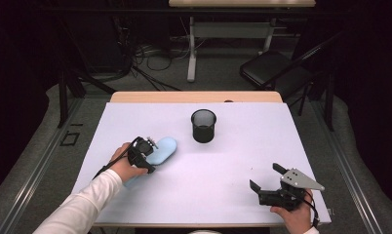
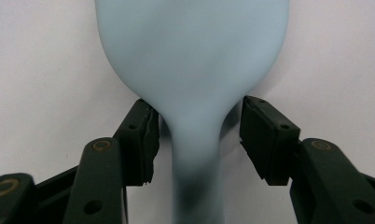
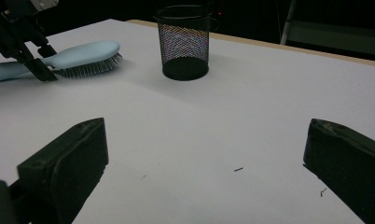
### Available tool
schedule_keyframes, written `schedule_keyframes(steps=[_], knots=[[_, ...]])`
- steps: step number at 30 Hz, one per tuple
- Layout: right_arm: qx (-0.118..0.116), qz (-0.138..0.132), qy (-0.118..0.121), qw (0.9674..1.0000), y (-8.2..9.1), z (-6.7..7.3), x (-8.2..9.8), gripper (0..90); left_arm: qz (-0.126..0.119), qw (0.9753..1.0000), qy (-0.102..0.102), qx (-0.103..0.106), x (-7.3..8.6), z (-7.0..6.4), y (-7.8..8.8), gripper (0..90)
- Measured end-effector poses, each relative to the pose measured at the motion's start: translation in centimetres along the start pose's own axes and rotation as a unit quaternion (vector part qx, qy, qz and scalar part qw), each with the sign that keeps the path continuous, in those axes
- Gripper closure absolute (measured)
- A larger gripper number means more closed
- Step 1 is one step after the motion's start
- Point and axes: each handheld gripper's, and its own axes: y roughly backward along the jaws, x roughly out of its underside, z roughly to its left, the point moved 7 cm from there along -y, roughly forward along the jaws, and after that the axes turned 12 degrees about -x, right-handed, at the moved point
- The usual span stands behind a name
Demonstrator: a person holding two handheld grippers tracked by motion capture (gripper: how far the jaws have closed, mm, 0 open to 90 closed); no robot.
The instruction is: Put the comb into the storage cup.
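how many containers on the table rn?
1. A black mesh cup stands upright toward the far middle of the white table, apart from the light blue hairbrush at the left. I see nothing that could hide another.

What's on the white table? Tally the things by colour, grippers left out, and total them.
Light blue: 1, the hairbrush
Black: 1, the mesh cup
Total: 2
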Motion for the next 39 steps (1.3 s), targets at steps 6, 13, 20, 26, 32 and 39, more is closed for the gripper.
schedule_keyframes(steps=[6, 13, 20, 26, 32, 39], knots=[[0.000, 0.000, 0.000, 1.0000, -0.01, 0.00, 0.00, 0.0, 0.002, 1.0000, 0.005, 0.002, 0.01, 0.09, -0.11, 53.3], [0.000, 0.000, -0.002, 1.0000, -0.02, 0.02, 0.01, 0.0, 0.006, 0.9999, 0.008, -0.001, 0.02, 0.13, -0.08, 56.2], [-0.001, 0.001, -0.002, 1.0000, 0.01, 0.01, 0.02, 0.0, 0.003, 0.9997, 0.023, 0.004, 0.12, 0.22, -0.09, 61.3], [-0.001, 0.000, -0.002, 1.0000, -0.02, 0.00, 0.02, 0.0, 0.002, 0.9995, 0.030, 0.009, 0.22, 0.20, -0.07, 63.3], [-0.001, 0.001, -0.002, 1.0000, 0.00, -0.01, 0.03, 0.0, 0.003, 0.9996, 0.026, 0.007, 0.20, 0.04, -0.02, 66.9], [-0.002, 0.001, -0.003, 1.0000, 0.02, 0.02, 0.02, 0.0, 0.003, 0.9997, 0.022, 0.005, 0.17, -0.05, -0.01, 68.3]])
